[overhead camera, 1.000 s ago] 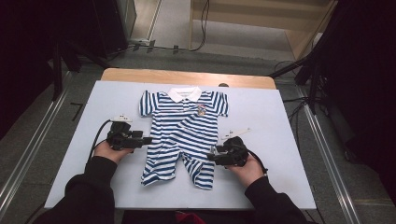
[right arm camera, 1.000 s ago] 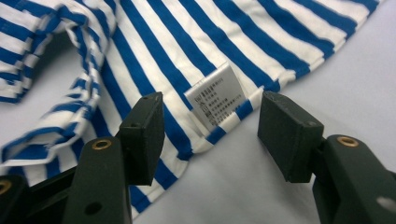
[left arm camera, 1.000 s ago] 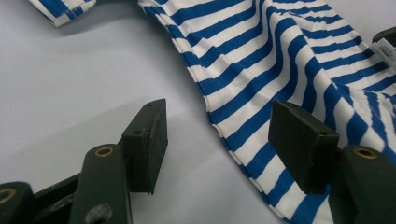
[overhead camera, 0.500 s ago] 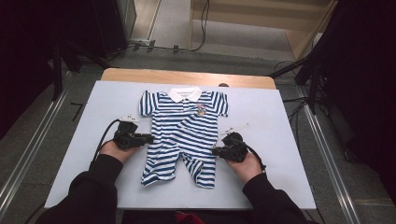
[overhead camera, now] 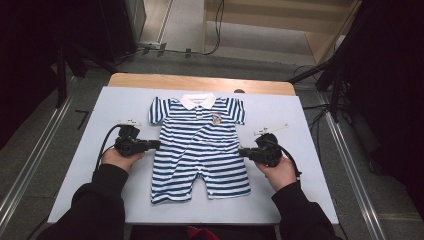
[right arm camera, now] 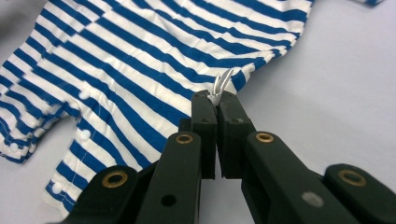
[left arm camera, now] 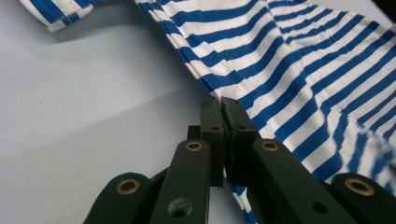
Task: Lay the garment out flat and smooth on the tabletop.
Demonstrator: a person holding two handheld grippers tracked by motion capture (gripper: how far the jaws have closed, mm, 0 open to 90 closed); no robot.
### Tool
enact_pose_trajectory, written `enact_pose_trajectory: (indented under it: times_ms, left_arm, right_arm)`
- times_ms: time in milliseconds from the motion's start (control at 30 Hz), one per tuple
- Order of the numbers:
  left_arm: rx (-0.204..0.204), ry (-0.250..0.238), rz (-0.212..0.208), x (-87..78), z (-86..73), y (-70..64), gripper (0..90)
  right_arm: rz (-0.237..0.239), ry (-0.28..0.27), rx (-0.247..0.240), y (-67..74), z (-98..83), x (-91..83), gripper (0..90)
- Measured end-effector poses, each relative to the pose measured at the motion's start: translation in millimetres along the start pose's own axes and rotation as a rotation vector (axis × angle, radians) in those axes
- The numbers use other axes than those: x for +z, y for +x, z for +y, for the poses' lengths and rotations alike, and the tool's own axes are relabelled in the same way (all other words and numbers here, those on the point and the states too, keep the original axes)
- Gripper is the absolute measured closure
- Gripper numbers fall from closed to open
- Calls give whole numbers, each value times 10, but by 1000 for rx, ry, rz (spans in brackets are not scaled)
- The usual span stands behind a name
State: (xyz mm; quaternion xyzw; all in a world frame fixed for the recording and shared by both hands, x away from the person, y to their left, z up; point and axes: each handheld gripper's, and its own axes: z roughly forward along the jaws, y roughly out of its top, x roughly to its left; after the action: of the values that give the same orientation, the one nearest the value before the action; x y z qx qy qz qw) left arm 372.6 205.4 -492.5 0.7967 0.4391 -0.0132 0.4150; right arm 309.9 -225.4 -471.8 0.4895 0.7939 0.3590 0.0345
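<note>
On the pale blue table top, a blue-and-white striped baby romper is laid flat on its back, its white collar turned away from the person and its two short legs toward them. At its waist it is taken on both side seams. The left gripper is pressed together on the garment's left edge; in the left gripper view the fabric is seen running into the closed black jaws, and folds are drawn toward them. The jaws there have just been closing, with the cloth edge between them. The right gripper is likewise pinched shut on the opposite seam, where a small white care tag is caught at the tips.

The romper is judged light, soft and entirely limp: no shape will be kept once it is lifted, and whatever is not held will sag. Thin knit is not slippery, yet a shallow bite on a single layer can be pulled loose. The seams, being doubled and stitched, are the soundest places to be gripped. The snap buttons along the legs are best avoided.
</note>
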Motion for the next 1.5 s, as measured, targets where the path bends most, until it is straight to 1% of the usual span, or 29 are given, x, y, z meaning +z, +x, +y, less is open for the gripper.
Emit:
enact_pose_trajectory:
  times_ms: [67,200,233,267,367,500,567,600,667,800,900,933,1033,1100,1200,1267,1433,1467,1500]
  left_arm:
    - [1,7,0,1,-2,-3,887]
    - [-3,29,-10,26,-17,-13,887]
    - [2,37,-4,33,-22,-16,886]
    - [2,41,-10,43,-29,-15,886]
    - [2,58,-9,55,-38,-10,885]
    - [2,69,-8,62,-51,-4,884]
    - [1,70,1,59,-57,-1,883]
    - [3,71,5,58,-58,2,883]
    - [5,71,10,53,-55,10,883]
    - [8,77,17,50,-58,19,883]
    - [6,79,15,56,-60,25,874]
    - [7,73,13,54,-59,22,871]
    - [31,53,5,29,-55,6,831]
    - [31,40,-9,-8,-51,13,811]
    - [28,15,-15,-70,-50,12,771]
    - [33,3,-20,-114,-50,7,753]
    - [39,-10,-39,-180,-51,-32,721]
    - [37,-10,-48,-186,-49,-42,700]
    - [38,-9,-57,-191,-47,-56,697]
  right_arm:
    - [-1,-1,5,-30,-12,-40,850]
    - [5,20,8,-58,-55,-76,850]
    - [8,24,10,-54,-72,-86,850]
    - [7,30,12,-45,-89,-91,850]
    - [5,45,1,-25,-143,-96,850]
    - [6,76,4,-5,-221,-50,849]
    - [1,79,7,0,-254,-15,837]
    - [-9,77,5,-2,-262,-2,832]
    - [-20,77,11,-32,-258,15,831]
    - [-16,89,33,-94,-246,36,832]
    - [-13,92,27,-94,-248,38,832]
    - [-14,90,22,-90,-246,38,832]
    - [-15,77,15,-70,-240,20,806]
    - [-15,57,7,-72,-237,-11,757]
    - [-11,27,6,-84,-239,-63,696]
    - [-3,14,-1,-85,-241,-93,689]
    - [3,-8,-15,-58,-250,-148,641]
    - [4,-11,-20,-49,-253,-157,630]
    - [9,-14,-22,-39,-254,-165,615]
